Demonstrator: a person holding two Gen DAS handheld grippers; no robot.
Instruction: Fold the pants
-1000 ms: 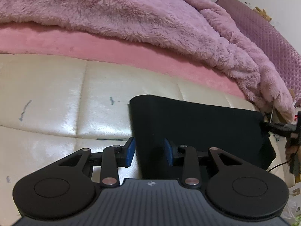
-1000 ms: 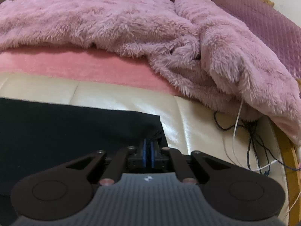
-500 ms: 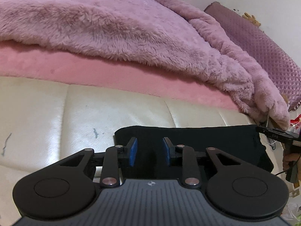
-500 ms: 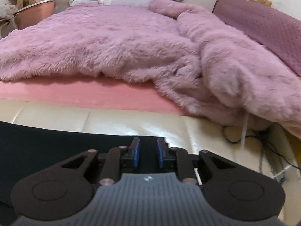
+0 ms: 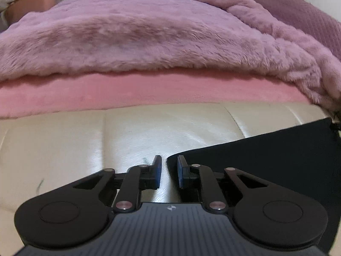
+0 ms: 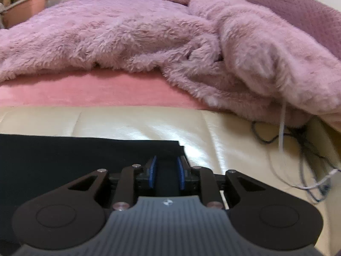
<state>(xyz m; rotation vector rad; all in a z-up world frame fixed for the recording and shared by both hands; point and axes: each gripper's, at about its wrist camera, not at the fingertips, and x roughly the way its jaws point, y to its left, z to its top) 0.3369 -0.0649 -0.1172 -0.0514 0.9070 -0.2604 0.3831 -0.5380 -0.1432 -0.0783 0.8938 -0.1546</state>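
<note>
The black pants (image 5: 266, 162) lie folded flat on the cream leather surface (image 5: 149, 132). In the left wrist view they fill the lower right, with their left corner just ahead of my left gripper (image 5: 169, 168), which is open and empty. In the right wrist view the pants (image 6: 74, 155) spread across the lower left. My right gripper (image 6: 166, 171) is open and low over their right corner, with nothing held between its blue pads.
A fluffy pink blanket (image 6: 149, 38) is heaped on a pink mattress (image 5: 149, 89) behind the cream surface. Loose cables (image 6: 298, 149) lie at the right edge. A purple quilted cushion (image 6: 298, 6) stands at the far right.
The right gripper has opened and let go of the pants corner. Both grippers have dropped lower and drawn back, and the left one has shifted left off the pants.
</note>
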